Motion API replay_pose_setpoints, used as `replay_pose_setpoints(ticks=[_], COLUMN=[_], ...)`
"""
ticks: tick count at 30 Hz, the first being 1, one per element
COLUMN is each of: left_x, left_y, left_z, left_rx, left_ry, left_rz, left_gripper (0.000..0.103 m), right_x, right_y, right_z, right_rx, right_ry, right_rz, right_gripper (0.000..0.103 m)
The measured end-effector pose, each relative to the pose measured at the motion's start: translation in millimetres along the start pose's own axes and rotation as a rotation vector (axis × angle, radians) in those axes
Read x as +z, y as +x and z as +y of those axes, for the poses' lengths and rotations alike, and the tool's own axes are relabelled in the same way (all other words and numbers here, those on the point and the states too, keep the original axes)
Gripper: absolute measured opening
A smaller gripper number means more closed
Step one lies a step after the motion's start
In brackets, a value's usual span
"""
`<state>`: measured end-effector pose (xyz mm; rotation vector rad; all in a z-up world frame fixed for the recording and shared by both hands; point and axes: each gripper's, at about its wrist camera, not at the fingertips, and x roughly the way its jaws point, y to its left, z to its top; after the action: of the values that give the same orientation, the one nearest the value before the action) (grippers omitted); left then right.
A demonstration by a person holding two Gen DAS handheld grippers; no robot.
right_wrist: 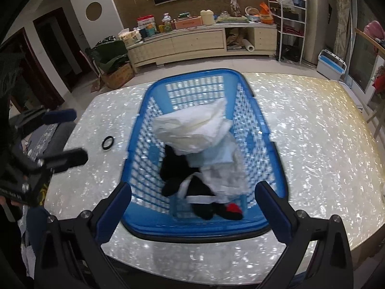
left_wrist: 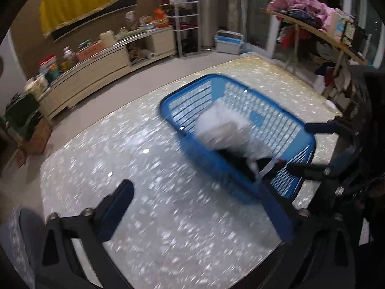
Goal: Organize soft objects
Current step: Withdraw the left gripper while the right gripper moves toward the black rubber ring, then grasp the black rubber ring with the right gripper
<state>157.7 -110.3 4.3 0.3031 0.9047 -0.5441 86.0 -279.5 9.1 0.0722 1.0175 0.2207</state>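
Note:
A blue plastic basket (right_wrist: 144,130) stands on the speckled table (right_wrist: 312,149); it also shows in the left wrist view (left_wrist: 182,101). Inside lie white folded cloths (right_wrist: 192,127), a black garment (right_wrist: 178,171) and a small red piece (right_wrist: 234,207). My right gripper (right_wrist: 193,202) is open and empty, its fingers spread just above the basket's near end. My left gripper (left_wrist: 202,204) is open and empty over the table left of the basket; it shows in the right wrist view (right_wrist: 68,136). The right gripper shows at the right edge of the left wrist view (left_wrist: 310,147).
A black ring (right_wrist: 108,142) lies on the table left of the basket. Beyond the table stand a low cabinet (right_wrist: 199,41) crowded with items, a wire rack (right_wrist: 291,24) and a rack of clothes (left_wrist: 310,16). The near table edge (right_wrist: 192,274) is close.

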Motion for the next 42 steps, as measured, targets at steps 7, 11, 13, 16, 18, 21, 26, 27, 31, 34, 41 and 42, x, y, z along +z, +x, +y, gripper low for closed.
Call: replay_pose_setpoints(ticks=[7, 11, 13, 16, 18, 21, 26, 27, 31, 34, 41, 42], left_x=[-48.0, -66.5, -77.2, -92.1, -100.1, -110.3, -127.0, -130.5, -141.2, -148.6, -164.7, -165.5], left_y=[-27.1, -39.5, -46.1, -55.0, -59.0, -63.8, -66.7, -66.9, -65.0, -59.3, -42.2, -39.6], left_z=[31.8, 50.8, 58.8, 73.0, 82.0, 97.1, 119.3, 124.1, 143.1, 160.4, 193.8, 197.1], left_rx=[0.088, 0.089, 0.097, 0.108, 0.118, 0.125, 0.140, 0.144, 0.153, 0.136, 0.152, 0.158], left_ry=[-0.074, -0.140, -0.167, -0.205, -0.227, -0.268, -0.322, -0.330, -0.378, -0.428, -0.487, -0.493], left_rz=[0.023, 0.025, 0.023, 0.019, 0.018, 0.017, 0.027, 0.027, 0.028, 0.041, 0.063, 0.071], left_gripper=[0.103, 0.103, 0.103, 0.103, 0.103, 0.103, 0.103, 0.103, 0.103, 0.103, 0.103, 0.103], right_x=[3.0, 6.5, 9.0, 15.5, 19.2, 23.4, 30.5, 30.9, 38.1, 41.6, 45.3, 46.3], right_y=[4.2, 14.6, 20.1, 28.2, 34.2, 43.4, 60.7, 64.1, 80.5, 92.3, 129.1, 135.4], right_z=[33.0, 55.5, 67.3, 84.1, 93.7, 109.6, 131.8, 138.3, 157.2, 169.9, 194.2, 197.3], right_rx=[0.037, 0.053, 0.061, 0.071, 0.077, 0.082, 0.091, 0.096, 0.119, 0.120, 0.106, 0.103], right_ry=[-0.036, -0.080, -0.103, -0.140, -0.161, -0.200, -0.248, -0.254, -0.280, -0.299, -0.330, -0.331], right_rz=[-0.008, 0.009, 0.019, 0.024, 0.031, 0.039, 0.048, 0.049, 0.064, 0.070, 0.113, 0.120], right_gripper=[0.103, 0.103, 0.103, 0.103, 0.103, 0.103, 0.103, 0.103, 0.103, 0.103, 0.103, 0.103])
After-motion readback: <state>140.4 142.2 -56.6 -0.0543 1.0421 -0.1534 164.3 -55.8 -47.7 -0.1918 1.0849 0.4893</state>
